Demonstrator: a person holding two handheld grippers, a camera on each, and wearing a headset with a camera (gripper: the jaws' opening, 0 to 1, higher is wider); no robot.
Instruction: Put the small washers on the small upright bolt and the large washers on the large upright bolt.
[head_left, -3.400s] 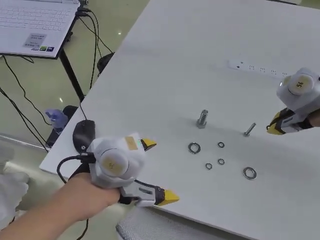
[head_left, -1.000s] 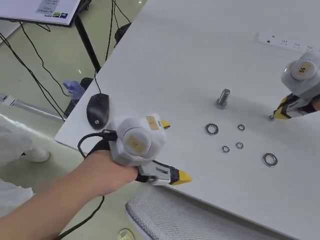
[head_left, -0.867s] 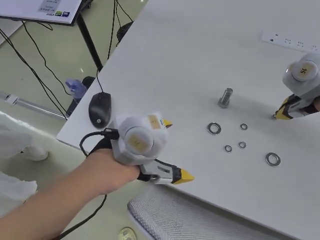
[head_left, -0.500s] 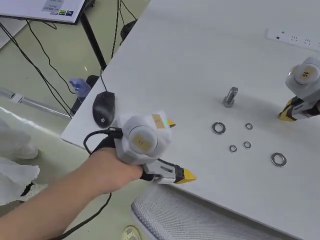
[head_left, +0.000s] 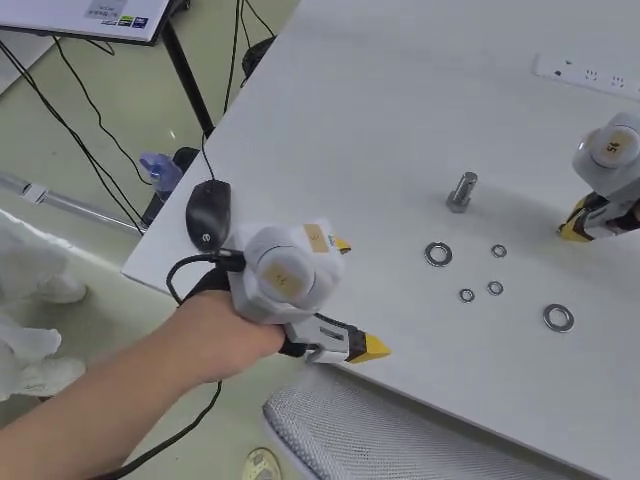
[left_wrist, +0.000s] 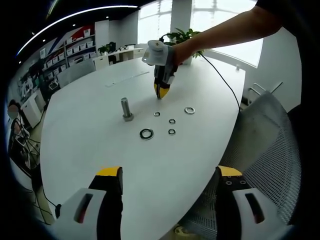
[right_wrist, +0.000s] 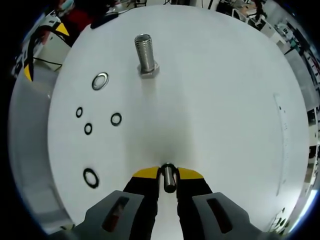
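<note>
My right gripper (right_wrist: 169, 186) is shut on the small bolt (right_wrist: 169, 176), held low over the white table (head_left: 380, 120); its yellow tip (head_left: 575, 231) sits at the right of the head view. The large bolt (head_left: 462, 190) (right_wrist: 146, 54) stands upright ahead of it. Two large washers (head_left: 437, 253) (head_left: 558, 318) and three small washers (head_left: 498, 251) (head_left: 495, 288) (head_left: 466, 295) lie flat between them. My left gripper (head_left: 356, 296) (left_wrist: 169, 172) is open and empty at the table's near edge, well short of the washers (left_wrist: 146, 133).
A black mouse (head_left: 207, 215) lies near the table's left edge. A white power strip (head_left: 590, 75) is at the far right. A grey mesh chair back (head_left: 400, 430) stands below the near edge. Cables and a blue bottle (head_left: 158, 170) are on the floor.
The right gripper, apart from the small bolt 3.4 s ago, has closed on it and stays there. The left gripper has barely moved; the head camera has shifted.
</note>
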